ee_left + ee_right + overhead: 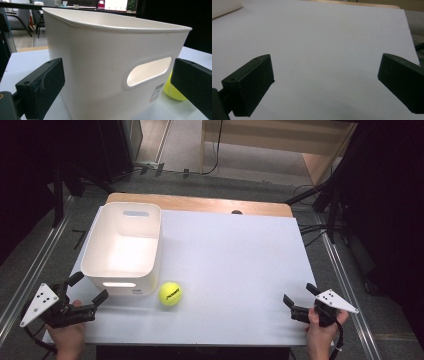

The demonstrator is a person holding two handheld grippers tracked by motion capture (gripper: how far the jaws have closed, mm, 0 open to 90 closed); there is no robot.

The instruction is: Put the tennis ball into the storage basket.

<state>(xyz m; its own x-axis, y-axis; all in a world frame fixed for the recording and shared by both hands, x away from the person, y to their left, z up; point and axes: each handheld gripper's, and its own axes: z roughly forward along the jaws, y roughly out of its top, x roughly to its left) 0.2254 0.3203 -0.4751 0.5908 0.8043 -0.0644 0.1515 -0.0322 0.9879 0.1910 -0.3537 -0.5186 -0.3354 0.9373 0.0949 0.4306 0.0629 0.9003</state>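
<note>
A white plastic bin (158,242) with handle cut-outs stands on the left of the table, empty as far as I can see. A yellow tennis ball (170,293) rests on the table just off the bin's near right corner. My left gripper (89,287) hovers open at the near left, its jaws pointing at the bin's near wall (100,62) from close by. The ball (172,92) peeks out beside the right jaw. My right gripper (299,293) is open at the near right, far from the ball, with nothing but bare table between its jaws (324,82).
A white board (235,255) covers the table, with a strip of wood (200,203) showing at the far edge. Dark stands and cables flank the table on both sides. A wooden cabinet (280,140) stands beyond it.
</note>
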